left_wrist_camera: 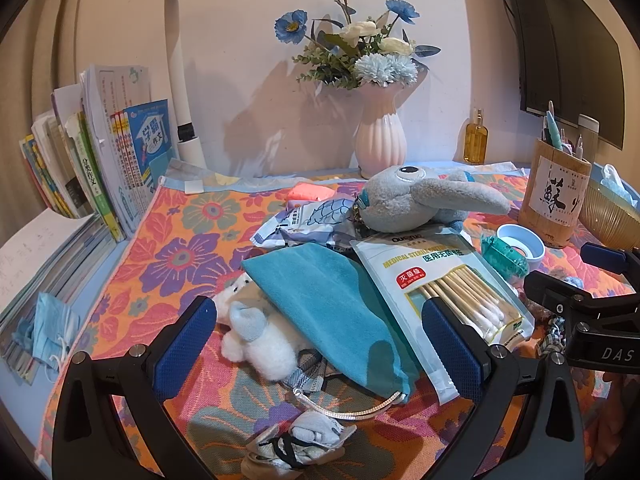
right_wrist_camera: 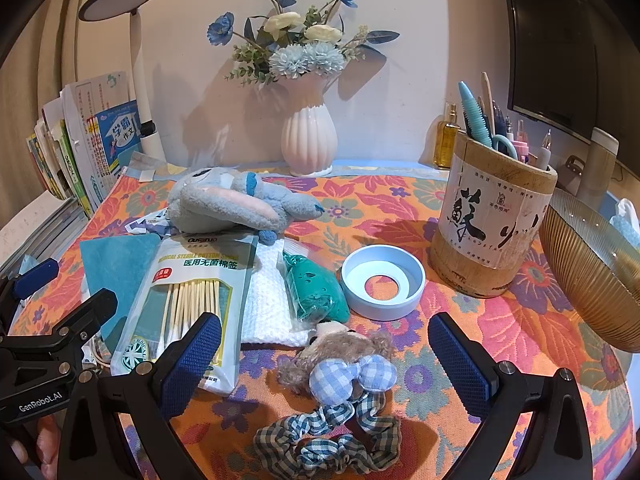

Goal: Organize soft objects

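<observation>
On the flowered cloth (right_wrist_camera: pixel 400 208) in front of you lies a loose heap of soft things, none gathered yet. Your left gripper (left_wrist_camera: pixel 320 344) hangs with its fingers wide apart and holding nothing, over a teal cloth (left_wrist_camera: pixel 332 312) that partly covers a small white plush toy (left_wrist_camera: pixel 260 344). A packet of cotton swabs (left_wrist_camera: pixel 448 288) overlaps the teal cloth's right edge, and a balled sock (left_wrist_camera: pixel 300 440) sits nearest you. Further back, a grey rabbit plush (left_wrist_camera: pixel 420 196) rests on crumpled wrappers.

Your right gripper (right_wrist_camera: pixel 324 364) is also spread open and empty. Between its fingers lies a small brown bear charm with a blue checked bow (right_wrist_camera: pixel 348 368), touching a checked hair scrunchie (right_wrist_camera: pixel 328 436) just below it. A green pouch (right_wrist_camera: pixel 316 288) and a pale blue ring (right_wrist_camera: pixel 382 284) sit just beyond, and a gold ribbed bowl (right_wrist_camera: pixel 592 280) stands at the right edge beside a bamboo pen holder (right_wrist_camera: pixel 492 224).

This looks like the picking stage, with nothing lifted yet. The likely next move is to lower one gripper and close gently on the item between its fingers. Soft fabric will squash and sag, so pinch its bulk rather than an edge, and avoid dragging the swab packet along.
</observation>
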`<state>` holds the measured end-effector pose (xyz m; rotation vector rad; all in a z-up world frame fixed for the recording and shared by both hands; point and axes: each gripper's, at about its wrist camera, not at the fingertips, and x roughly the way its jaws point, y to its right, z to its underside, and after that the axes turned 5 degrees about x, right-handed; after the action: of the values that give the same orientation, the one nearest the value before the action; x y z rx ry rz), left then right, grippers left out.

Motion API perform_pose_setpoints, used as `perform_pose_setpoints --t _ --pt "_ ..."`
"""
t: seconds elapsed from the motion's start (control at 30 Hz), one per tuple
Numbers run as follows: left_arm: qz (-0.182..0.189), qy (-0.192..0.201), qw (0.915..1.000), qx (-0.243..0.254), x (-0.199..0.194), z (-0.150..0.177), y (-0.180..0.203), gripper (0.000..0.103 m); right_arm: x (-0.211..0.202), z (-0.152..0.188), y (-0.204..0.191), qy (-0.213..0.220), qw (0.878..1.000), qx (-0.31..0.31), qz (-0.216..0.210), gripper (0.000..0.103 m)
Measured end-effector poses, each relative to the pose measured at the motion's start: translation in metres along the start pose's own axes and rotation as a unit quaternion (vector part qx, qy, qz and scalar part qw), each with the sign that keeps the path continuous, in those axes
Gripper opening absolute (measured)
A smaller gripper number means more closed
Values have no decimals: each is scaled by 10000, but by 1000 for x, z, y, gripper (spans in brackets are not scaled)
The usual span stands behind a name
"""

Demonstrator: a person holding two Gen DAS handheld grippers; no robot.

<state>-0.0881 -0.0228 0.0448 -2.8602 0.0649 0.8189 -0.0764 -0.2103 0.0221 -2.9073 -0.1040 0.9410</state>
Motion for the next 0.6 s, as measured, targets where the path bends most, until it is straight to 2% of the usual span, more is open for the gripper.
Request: perform_pose_setpoints --t 0.6 --pt "-6 1 10000 3 0 0 1 102 0 0 0 2 10000 -2 0 103"
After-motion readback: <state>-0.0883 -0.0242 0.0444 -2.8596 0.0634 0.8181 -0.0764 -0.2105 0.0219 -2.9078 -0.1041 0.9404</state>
